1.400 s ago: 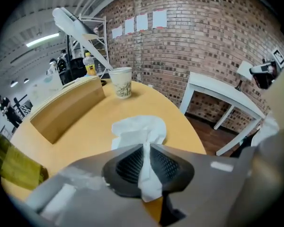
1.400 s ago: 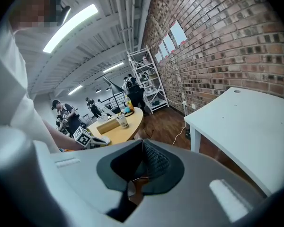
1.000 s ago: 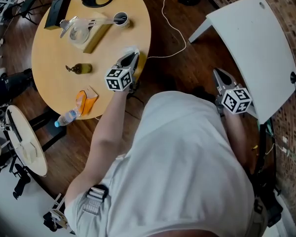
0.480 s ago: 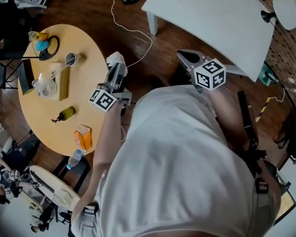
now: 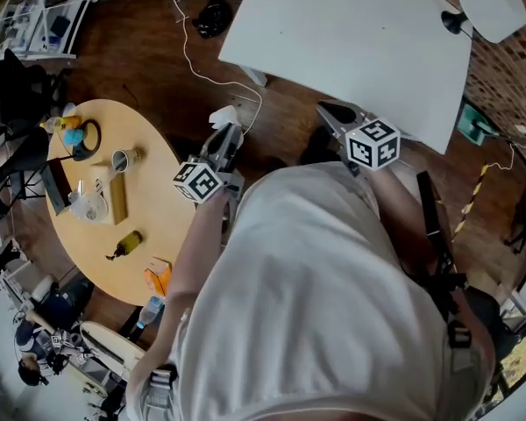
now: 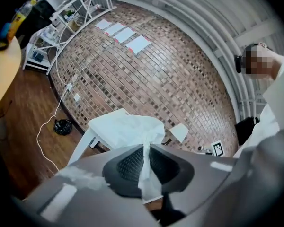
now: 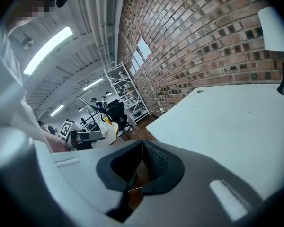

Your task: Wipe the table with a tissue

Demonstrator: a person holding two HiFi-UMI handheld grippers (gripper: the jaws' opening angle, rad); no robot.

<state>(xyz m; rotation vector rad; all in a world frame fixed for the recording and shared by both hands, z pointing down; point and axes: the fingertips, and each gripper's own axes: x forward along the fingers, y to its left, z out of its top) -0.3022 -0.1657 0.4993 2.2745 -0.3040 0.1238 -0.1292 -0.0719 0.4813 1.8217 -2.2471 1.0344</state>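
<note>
A white tissue [image 5: 221, 115] sticks out past the tips of my left gripper [image 5: 227, 132], which is shut on it over the wooden floor, a little short of the white table [image 5: 359, 42]. In the left gripper view a strip of the tissue [image 6: 145, 162] is pinched between the jaws, and the rest bunches up in front of the table. My right gripper [image 5: 329, 110] hangs just before the white table's near edge, shut with nothing in it. In the right gripper view its jaw tips [image 7: 142, 143] meet, and the tabletop [image 7: 227, 122] spreads out to the right.
A round wooden table [image 5: 158, 200] at the left carries a cup, a small bottle, an orange packet and other items. A desk lamp [image 5: 486, 7] stands on the white table's far right corner. A white cable [image 5: 193, 60] runs across the floor. Shelving [image 5: 26, 11] fills the upper left.
The view has swung from the round wooden table to the white table. Both grippers have moved towards the white table, the left one still holding the tissue.
</note>
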